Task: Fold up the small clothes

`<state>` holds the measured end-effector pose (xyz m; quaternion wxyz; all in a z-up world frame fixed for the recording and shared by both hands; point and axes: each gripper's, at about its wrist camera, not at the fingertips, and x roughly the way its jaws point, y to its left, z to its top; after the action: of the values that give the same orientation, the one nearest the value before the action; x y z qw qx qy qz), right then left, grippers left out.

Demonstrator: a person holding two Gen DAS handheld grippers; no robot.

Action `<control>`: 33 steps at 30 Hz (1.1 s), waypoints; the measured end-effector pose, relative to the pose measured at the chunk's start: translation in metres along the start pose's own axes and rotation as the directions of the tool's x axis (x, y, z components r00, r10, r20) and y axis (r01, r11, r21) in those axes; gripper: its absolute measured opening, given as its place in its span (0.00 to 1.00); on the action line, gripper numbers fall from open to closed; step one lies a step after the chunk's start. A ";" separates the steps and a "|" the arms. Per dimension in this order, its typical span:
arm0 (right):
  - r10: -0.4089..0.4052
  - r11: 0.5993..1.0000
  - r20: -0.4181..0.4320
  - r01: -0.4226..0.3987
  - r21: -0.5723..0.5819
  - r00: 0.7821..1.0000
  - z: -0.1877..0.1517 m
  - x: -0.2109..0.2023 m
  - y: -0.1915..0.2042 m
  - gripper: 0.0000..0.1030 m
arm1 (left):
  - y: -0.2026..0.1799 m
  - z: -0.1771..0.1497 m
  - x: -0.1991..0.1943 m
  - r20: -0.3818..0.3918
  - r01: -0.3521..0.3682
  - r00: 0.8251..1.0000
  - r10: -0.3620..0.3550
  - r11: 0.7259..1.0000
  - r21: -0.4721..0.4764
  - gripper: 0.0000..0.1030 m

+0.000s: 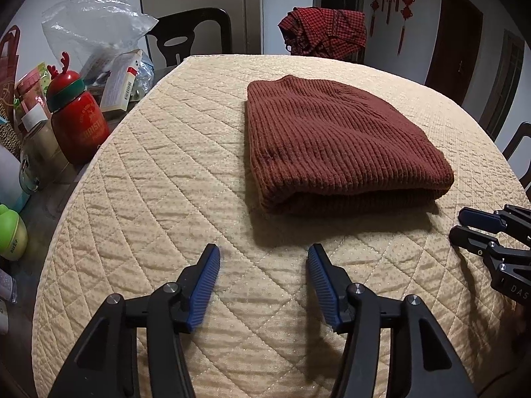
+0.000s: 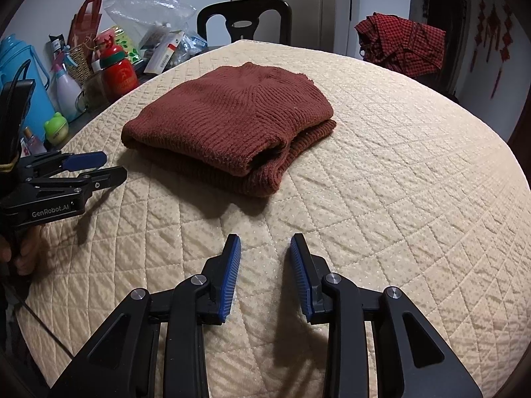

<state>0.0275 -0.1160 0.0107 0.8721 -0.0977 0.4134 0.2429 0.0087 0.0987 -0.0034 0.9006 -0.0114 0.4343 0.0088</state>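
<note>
A rust-brown knitted garment (image 1: 338, 142) lies folded in a thick stack on the cream quilted table cover (image 1: 159, 172). My left gripper (image 1: 264, 250) hovers just short of the stack's near folded edge, open, with only the cover between its blue pads. At the right edge of that view my right gripper (image 1: 464, 225) points in from the side. In the right wrist view the same garment (image 2: 229, 116) lies ahead, its open layered end facing right. My right gripper (image 2: 265, 240) is open over bare cover, and the left gripper (image 2: 113, 165) stands by the stack's left corner.
Clutter crowds the table's left side: a red Christmas bottle (image 1: 78, 116), a clear plastic bag (image 1: 93, 23), boxes, a green jar (image 1: 11, 232) and a blue jug (image 2: 20, 76). A black chair (image 2: 244, 20) stands behind. A red checked cloth (image 1: 323, 30) hangs at the far right.
</note>
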 end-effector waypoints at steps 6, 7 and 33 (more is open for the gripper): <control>-0.001 1.000 0.000 0.001 -0.001 1.000 0.000 0.000 0.000 0.32 | 0.000 0.000 0.000 -0.001 0.000 1.000 0.000 1.000 0.002 0.58; -0.001 1.000 0.000 0.001 -0.001 1.000 0.000 0.000 0.000 0.32 | 0.000 0.000 0.000 -0.001 0.000 1.000 0.000 1.000 0.003 0.58; -0.002 0.999 -0.006 0.002 -0.040 1.000 0.000 0.001 0.007 0.45 | -0.002 0.000 0.001 -0.004 0.003 1.000 -0.003 1.000 0.015 0.63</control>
<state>0.0242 -0.1096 0.0099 0.8688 -0.1165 0.4112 0.2501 0.0098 0.0972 -0.0041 0.8999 -0.0052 0.4360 0.0041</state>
